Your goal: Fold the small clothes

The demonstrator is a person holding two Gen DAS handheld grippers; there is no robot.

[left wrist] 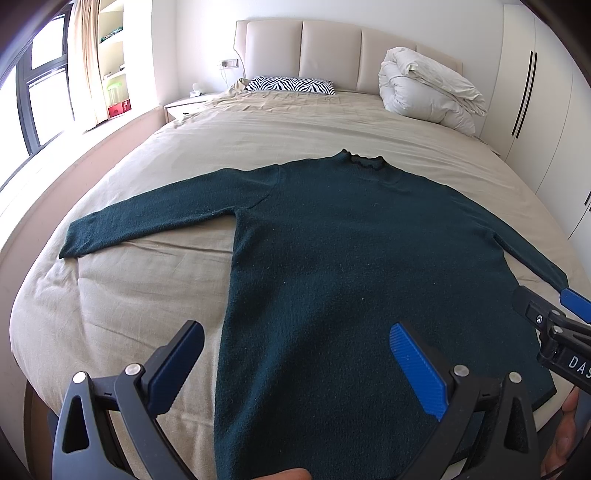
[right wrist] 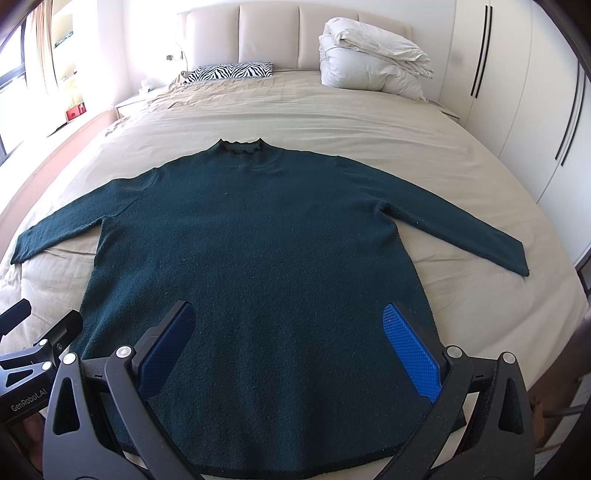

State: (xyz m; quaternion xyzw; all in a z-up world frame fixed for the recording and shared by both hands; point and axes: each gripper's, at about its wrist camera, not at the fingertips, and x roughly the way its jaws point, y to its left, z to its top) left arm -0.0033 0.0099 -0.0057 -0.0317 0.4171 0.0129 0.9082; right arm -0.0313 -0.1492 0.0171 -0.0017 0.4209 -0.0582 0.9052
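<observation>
Around the dark green knitted sweater (right wrist: 258, 236) lying flat, bare beige bedsheet (right wrist: 332, 122) gives open passage beyond its collar and past both sleeves. Far beyond the collar, a folded white duvet (right wrist: 369, 55) and zebra-striped pillow (right wrist: 231, 71) block the headboard end.

Both my wrist cams sit low at the foot of the bed (left wrist: 110, 295), facing the headboard (right wrist: 269, 33); they share the sweater (right wrist: 258, 240) up close.
</observation>
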